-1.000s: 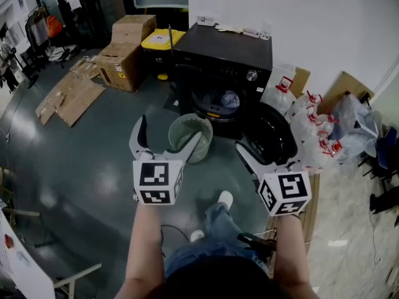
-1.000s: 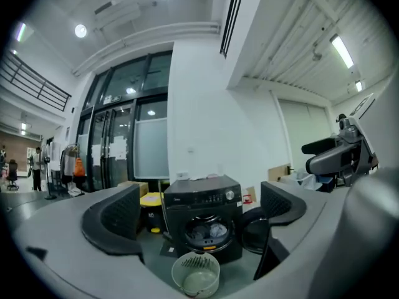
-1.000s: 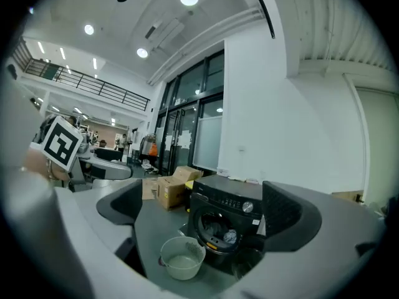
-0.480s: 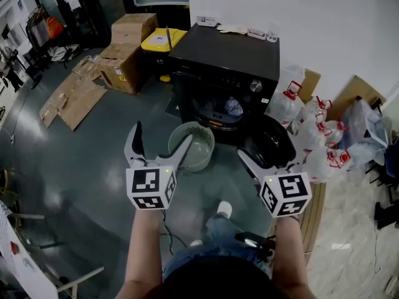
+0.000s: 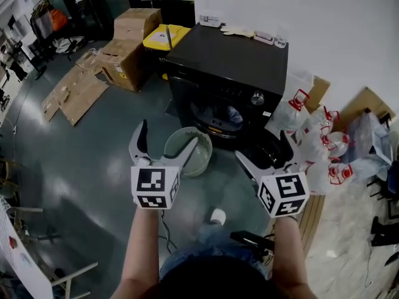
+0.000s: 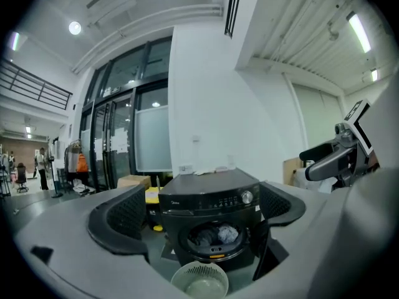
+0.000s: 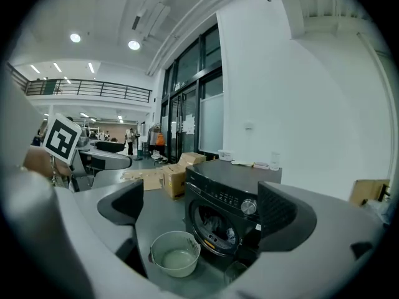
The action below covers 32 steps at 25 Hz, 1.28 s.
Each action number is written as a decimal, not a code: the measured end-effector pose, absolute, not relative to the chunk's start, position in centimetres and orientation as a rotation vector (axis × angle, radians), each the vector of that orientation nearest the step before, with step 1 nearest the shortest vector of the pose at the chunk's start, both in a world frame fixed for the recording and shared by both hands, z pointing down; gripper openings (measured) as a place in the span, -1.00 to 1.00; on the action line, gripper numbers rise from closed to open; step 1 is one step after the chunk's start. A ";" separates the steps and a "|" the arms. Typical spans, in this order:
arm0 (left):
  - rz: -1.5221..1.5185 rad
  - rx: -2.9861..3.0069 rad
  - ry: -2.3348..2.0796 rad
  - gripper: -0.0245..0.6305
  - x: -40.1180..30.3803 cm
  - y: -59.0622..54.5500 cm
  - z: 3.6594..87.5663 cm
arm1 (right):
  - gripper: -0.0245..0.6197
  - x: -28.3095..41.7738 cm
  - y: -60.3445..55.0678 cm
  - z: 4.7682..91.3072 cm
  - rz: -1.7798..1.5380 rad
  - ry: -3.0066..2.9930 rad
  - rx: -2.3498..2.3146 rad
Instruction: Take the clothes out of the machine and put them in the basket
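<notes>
Ahead of both grippers and lower than them stood the black washing machine (image 5: 232, 58). Its round door (image 6: 269, 254) hung open on the right gripper's side, which left the drum mouth clear. Inside the drum lay the clothes (image 6: 218, 234), a dark bundle with a paler blue-grey piece on top. They sat almost straight ahead of the left gripper (image 5: 168, 137) and a little to the left of where the right gripper (image 5: 264, 149) pointed.

Between the grippers and the drum, on the floor just before the opening, sat the pale green basket (image 5: 176, 134). It looked empty, so no garment seemed to have been moved yet. It had probably been put there so that each piece would need only a short drop from drum to basket.

Both grippers were held level and side by side, well apart from the machine. Each had its jaws spread wide with nothing between them, probably ready for a first reach into the drum. With the open door close below the right gripper, the left one appeared to have the freer line to the clothes.
</notes>
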<state>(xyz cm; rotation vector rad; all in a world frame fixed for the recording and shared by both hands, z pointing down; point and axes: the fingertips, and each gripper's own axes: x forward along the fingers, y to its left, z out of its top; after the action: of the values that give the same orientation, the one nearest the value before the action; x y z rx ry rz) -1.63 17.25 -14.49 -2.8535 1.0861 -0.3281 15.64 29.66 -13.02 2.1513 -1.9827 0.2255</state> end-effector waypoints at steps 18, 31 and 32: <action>-0.476 -2.841 1.194 0.80 -0.1 10.7 -9.5 | 0.79 16.8 22.1 -8.2 0.408 -2.066 2.050; -0.564 -2.934 1.135 0.80 -0.6 1.7 -5.3 | 0.78 14.4 13.5 -5.3 0.508 -1.992 2.034; -0.565 -2.942 1.137 0.80 -0.8 0.8 -5.1 | 0.78 14.2 12.7 -5.1 0.512 -1.985 2.032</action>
<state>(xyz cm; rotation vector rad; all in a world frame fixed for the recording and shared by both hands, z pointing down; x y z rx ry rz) -0.77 0.84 -5.06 -2.9422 1.1372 -0.5653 14.20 12.75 -5.14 2.0316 -1.9855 0.5120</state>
